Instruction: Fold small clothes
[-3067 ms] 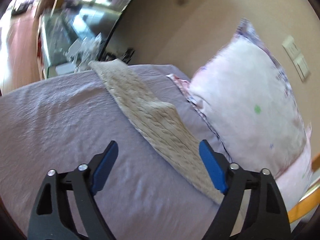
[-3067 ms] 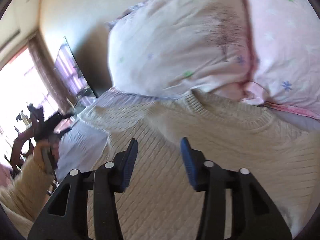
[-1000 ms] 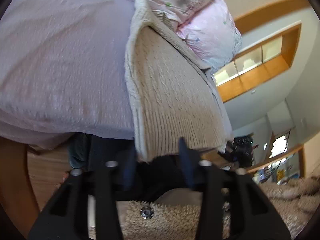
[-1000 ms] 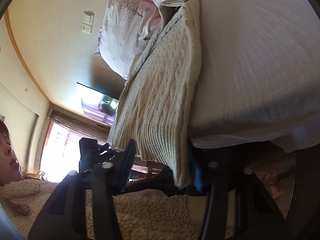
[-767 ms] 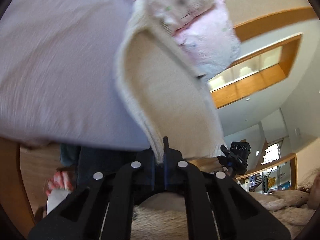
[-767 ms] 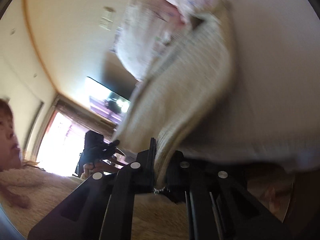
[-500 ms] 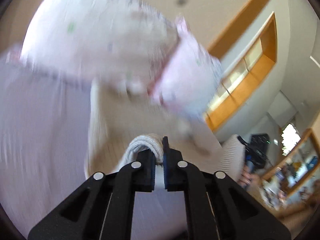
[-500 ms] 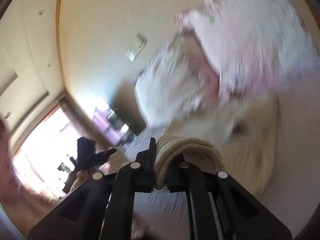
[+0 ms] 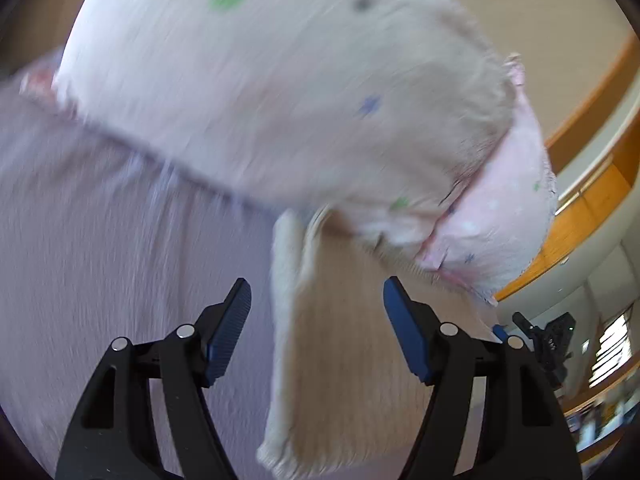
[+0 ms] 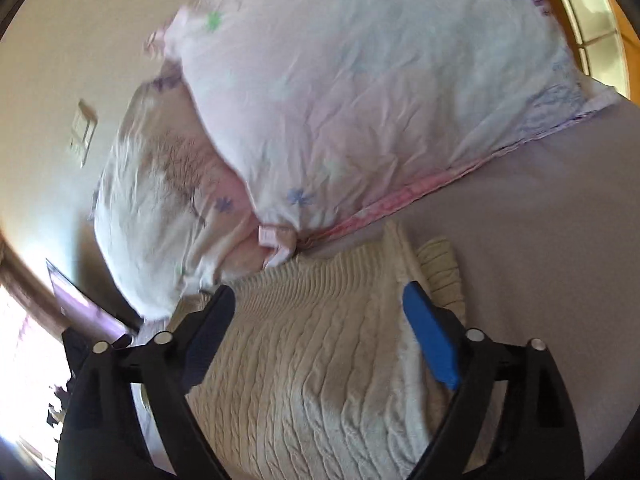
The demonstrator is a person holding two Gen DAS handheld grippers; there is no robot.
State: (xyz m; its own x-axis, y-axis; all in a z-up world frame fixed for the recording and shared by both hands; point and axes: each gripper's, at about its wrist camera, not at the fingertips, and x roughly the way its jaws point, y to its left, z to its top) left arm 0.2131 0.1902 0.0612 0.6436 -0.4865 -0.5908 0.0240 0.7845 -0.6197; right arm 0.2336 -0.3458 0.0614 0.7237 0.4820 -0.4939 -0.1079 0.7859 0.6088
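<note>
A cream cable-knit sweater (image 10: 320, 380) lies folded over on the lilac bed sheet (image 9: 100, 248), its top edge near the pillows. In the left wrist view the sweater (image 9: 340, 360) is blurred and sits just below my left gripper (image 9: 316, 316), which is open and empty above its left edge. My right gripper (image 10: 320, 320) is open and empty right over the sweater's upper part, with its ribbed hem (image 10: 440, 268) beside the right finger.
Two pink flowered pillows (image 10: 360, 100) (image 9: 280, 92) lean against the wall just beyond the sweater. A wooden window frame (image 9: 580, 208) is at the right. A TV screen (image 10: 76, 296) and a bright window are at the left. The other gripper (image 9: 552, 340) shows at the right edge.
Both grippers carried the sweater's lower hem up toward the pillows, folding it over. Both have since opened and let go of the sweater.
</note>
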